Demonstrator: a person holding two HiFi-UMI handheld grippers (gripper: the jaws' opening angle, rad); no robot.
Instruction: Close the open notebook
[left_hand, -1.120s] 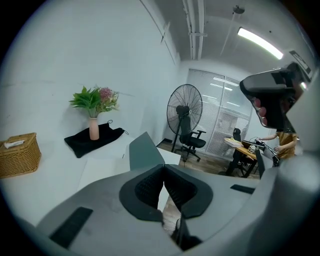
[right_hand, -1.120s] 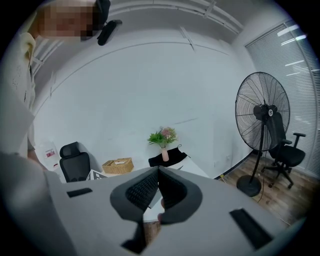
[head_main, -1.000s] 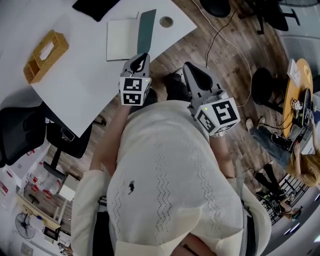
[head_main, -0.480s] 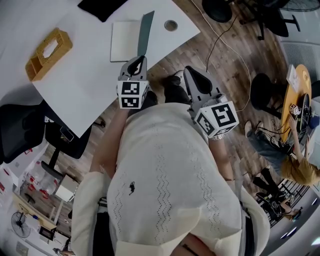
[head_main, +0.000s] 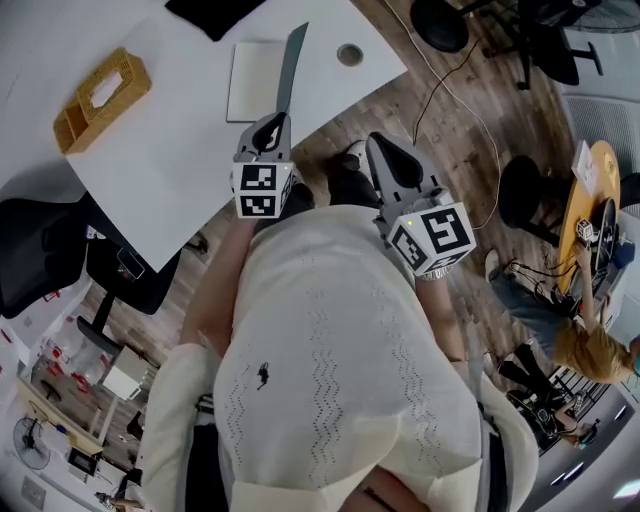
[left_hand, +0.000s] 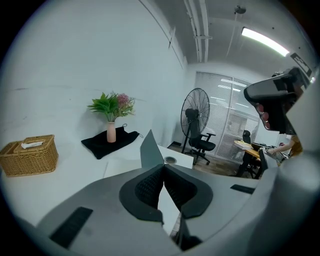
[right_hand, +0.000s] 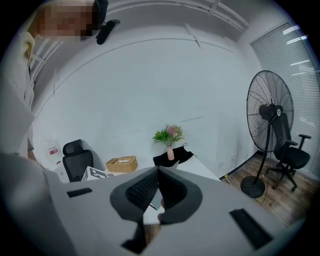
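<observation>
The open notebook (head_main: 254, 80) lies on the white table (head_main: 170, 150). Its white page is flat and its grey cover (head_main: 291, 66) stands nearly upright. My left gripper (head_main: 270, 127) hangs at the table's near edge, just short of the cover, shut and empty. In the left gripper view the shut left gripper (left_hand: 163, 168) points at the grey cover (left_hand: 150, 149), with the white page (left_hand: 122, 167) to its left. My right gripper (head_main: 392, 158) is off the table over the wooden floor, shut on nothing. In its own view the right gripper (right_hand: 158, 171) has its pads together.
A wicker basket (head_main: 100, 98) sits on the table's left side, a black cloth (head_main: 212, 12) with a flower vase (left_hand: 111, 131) lies at the back, and a round cable hole (head_main: 350, 54) is near the right corner. A black chair (head_main: 45, 255) stands to the left and a floor fan (left_hand: 194, 118) beyond the table.
My left gripper has drifted slightly left along the table's near edge, still shut. The right gripper and the notebook's cover have kept still.
</observation>
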